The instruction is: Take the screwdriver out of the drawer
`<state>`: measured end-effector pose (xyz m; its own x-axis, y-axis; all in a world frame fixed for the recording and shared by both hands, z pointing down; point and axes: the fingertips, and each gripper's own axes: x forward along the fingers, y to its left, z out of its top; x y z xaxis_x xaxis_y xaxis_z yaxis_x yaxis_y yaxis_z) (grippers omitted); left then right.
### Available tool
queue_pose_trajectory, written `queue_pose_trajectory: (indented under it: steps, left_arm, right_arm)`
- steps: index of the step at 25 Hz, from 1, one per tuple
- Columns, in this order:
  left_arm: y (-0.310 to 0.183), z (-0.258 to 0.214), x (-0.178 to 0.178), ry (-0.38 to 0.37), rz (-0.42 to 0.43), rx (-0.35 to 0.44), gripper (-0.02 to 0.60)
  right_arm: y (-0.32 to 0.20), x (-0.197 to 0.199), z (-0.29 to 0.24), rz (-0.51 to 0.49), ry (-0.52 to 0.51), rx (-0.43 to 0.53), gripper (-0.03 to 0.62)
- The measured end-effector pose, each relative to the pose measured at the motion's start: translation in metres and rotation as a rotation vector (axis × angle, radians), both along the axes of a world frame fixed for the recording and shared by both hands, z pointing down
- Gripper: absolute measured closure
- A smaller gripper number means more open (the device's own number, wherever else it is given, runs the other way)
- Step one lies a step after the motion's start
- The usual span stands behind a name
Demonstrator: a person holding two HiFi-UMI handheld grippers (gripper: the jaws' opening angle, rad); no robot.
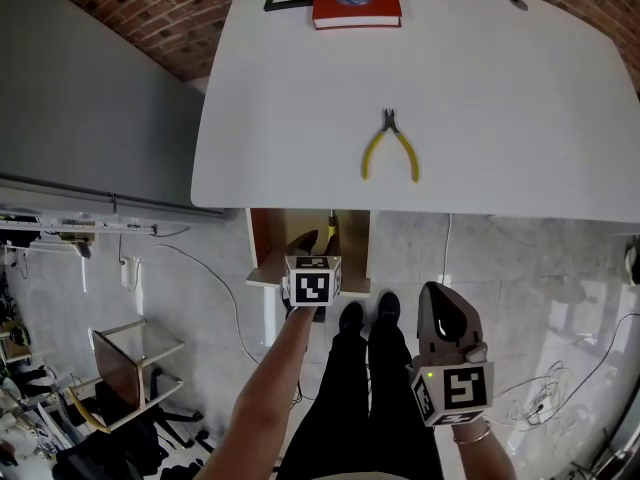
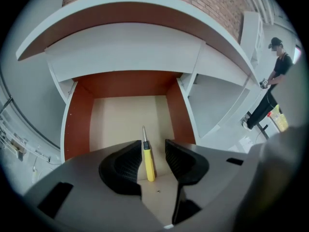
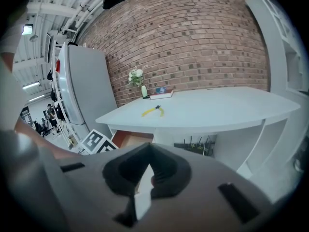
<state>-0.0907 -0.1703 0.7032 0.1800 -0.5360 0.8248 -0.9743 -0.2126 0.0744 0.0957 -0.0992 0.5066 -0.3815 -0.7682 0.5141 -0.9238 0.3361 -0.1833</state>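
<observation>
Step in hand: by my reading, lowering the left gripper [image 2: 149,151] into the open drawer [image 2: 77,120] to take the screwdriver [image 2: 148,161]
Screwdriver: lies flat on the drawer floor, yellow handle toward the drawer's front and metal shaft pointing to the back; in the left gripper view it shows in the gap between the jaws, untouched
Left jaws: wide apart and holding nothing, one pad to either side of the handle with clear space on both
Right gripper [image 3: 147,151]: held low, off to the side of the drawer, jaws closed tip to tip with nothing in them
Desk [image 1: 480,118]: carries yellow pliers [image 1: 390,148], no part of this job
Doing it well: centre the handle between the pads, go down until the tips nearly meet the drawer floor, then close across the thick handle, not the thin shaft
Watch for: the handle looks round and may roll aside if one pad reaches it first, so bring both pads in evenly
Lift: straight up, clearing the drawer front and the desk edge above it
</observation>
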Motion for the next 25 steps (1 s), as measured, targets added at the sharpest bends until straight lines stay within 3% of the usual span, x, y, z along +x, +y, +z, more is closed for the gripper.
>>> queue_pose_trajectory:
  steps: [18, 25]
  left_arm:
    - [-0.003, 0.069, -0.005, -0.054, 0.025, -0.155, 0.436]
    - [-0.015, 0.082, -0.004, -0.025, 0.006, -0.186, 0.436]
  right_arm:
    - [0.007, 0.000, 0.023, 0.021, 0.003, -0.036, 0.592]
    - [0.014, 0.002, 0.031, 0.031, 0.005, -0.053, 0.592]
